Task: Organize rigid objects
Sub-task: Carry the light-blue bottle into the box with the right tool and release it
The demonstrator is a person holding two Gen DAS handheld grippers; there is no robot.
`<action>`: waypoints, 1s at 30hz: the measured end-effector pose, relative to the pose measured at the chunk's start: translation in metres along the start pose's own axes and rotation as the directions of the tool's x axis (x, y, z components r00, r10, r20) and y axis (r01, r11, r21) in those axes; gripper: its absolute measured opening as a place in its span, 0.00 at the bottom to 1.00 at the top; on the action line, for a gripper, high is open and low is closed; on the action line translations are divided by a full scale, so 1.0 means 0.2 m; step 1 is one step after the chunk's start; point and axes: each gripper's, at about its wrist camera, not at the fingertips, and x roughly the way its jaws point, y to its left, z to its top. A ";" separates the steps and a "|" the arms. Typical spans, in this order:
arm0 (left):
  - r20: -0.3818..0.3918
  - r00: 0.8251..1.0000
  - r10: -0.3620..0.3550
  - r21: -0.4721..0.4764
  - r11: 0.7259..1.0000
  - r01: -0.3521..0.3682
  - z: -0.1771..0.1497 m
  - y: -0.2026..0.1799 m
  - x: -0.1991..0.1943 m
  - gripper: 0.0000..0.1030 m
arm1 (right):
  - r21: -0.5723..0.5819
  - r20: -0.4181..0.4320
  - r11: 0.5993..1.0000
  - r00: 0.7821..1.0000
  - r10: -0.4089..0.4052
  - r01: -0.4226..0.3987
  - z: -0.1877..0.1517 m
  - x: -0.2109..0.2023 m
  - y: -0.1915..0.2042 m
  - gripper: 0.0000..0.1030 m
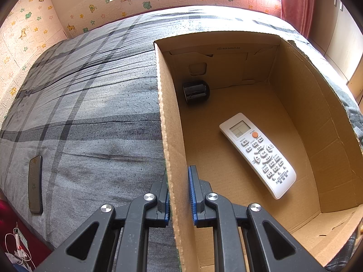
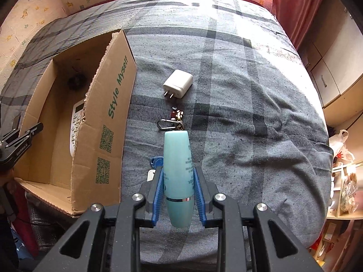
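An open cardboard box (image 1: 295, 104) lies on the bed. Inside it are a white remote control (image 1: 257, 154) and a black round object (image 1: 196, 91) at the far left corner. My left gripper (image 1: 179, 192) is shut on the box's left wall (image 1: 169, 124), one finger outside, one inside. In the right wrist view my right gripper (image 2: 179, 181) is shut on a pale teal bottle (image 2: 178, 170), held above the bedcover to the right of the box (image 2: 109, 122). A white charger plug (image 2: 178, 83) and a key ring with a carabiner (image 2: 172, 120) lie beyond the bottle.
A dark phone (image 1: 35, 184) lies on the grey checked bedcover (image 1: 90, 104) at the left. A blue tag (image 2: 156, 161) and a small white item (image 2: 150, 174) sit under the bottle. Red curtain and cupboards stand to the right; cables lie on the floor at lower left.
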 end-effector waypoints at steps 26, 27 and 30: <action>-0.002 1.000 -0.003 -0.002 1.000 0.003 0.00 0.00 0.00 0.14 | -0.178 0.107 0.982 0.991 0.081 -0.061 0.35 -0.17 0.42 0.26; -0.002 1.000 -0.004 -0.002 1.000 0.004 0.00 0.00 0.00 0.14 | -0.183 0.107 0.981 0.991 0.085 -0.064 0.36 -0.17 0.44 0.26; -0.003 1.000 -0.004 -0.002 1.000 0.004 0.00 0.00 0.01 0.14 | -0.201 0.104 0.977 0.990 0.098 -0.075 0.38 -0.16 0.49 0.26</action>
